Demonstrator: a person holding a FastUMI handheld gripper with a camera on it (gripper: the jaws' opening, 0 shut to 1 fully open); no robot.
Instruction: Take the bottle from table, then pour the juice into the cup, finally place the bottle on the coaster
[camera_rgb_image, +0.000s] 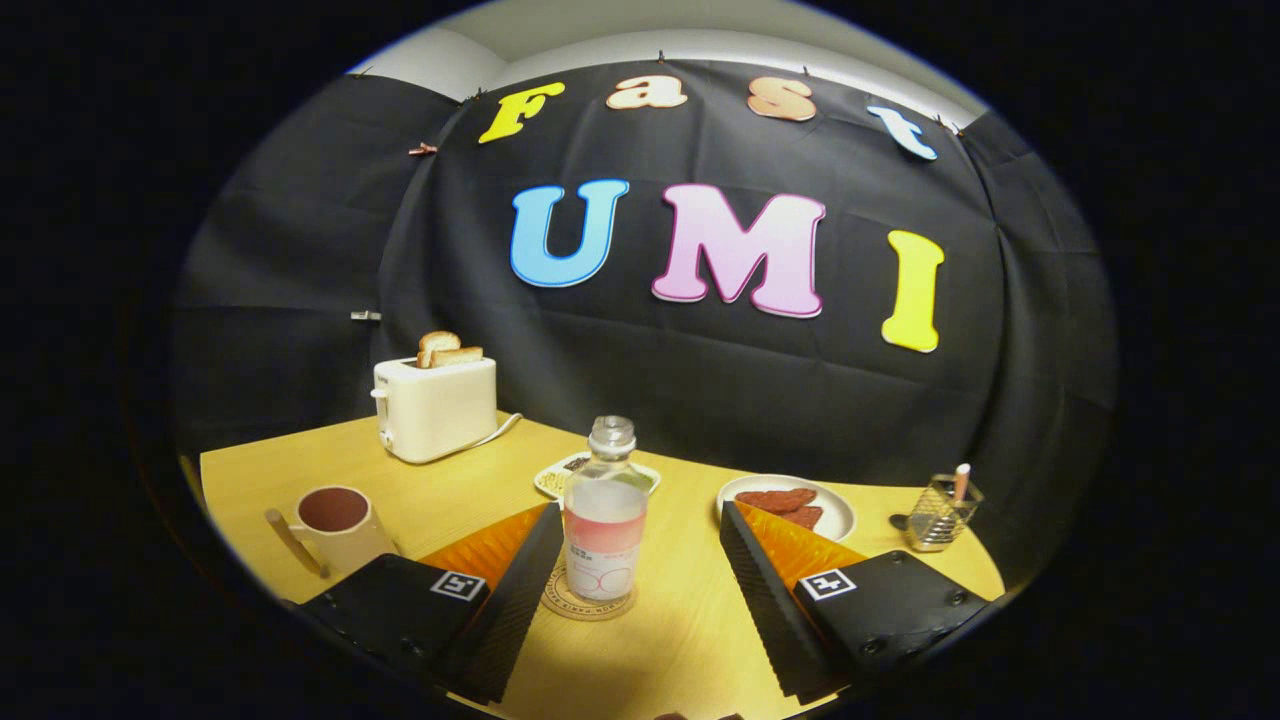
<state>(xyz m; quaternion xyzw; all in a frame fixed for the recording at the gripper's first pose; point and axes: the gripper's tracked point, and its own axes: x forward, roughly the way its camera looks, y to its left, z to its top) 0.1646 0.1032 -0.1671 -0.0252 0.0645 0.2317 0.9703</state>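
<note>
Table layout as I see it from the gripper

The clear plastic bottle (605, 510) stands on the round coaster (588, 604), between my spread fingers. Ceramic mug (340, 528) left; toaster (436, 405) behind it; small dish (552, 478) behind the bottle; round plate (838, 512) and wire holder (940, 515) right.

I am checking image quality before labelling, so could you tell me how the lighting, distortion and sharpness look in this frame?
Gripper view: warm, even light on the table, with only a soft shadow around the coaster; strong fisheye bending curves the table's far edge; the bottle between the open jaws of the gripper is sharp with mild glare on its cap; the cup looks slightly soft.
</note>
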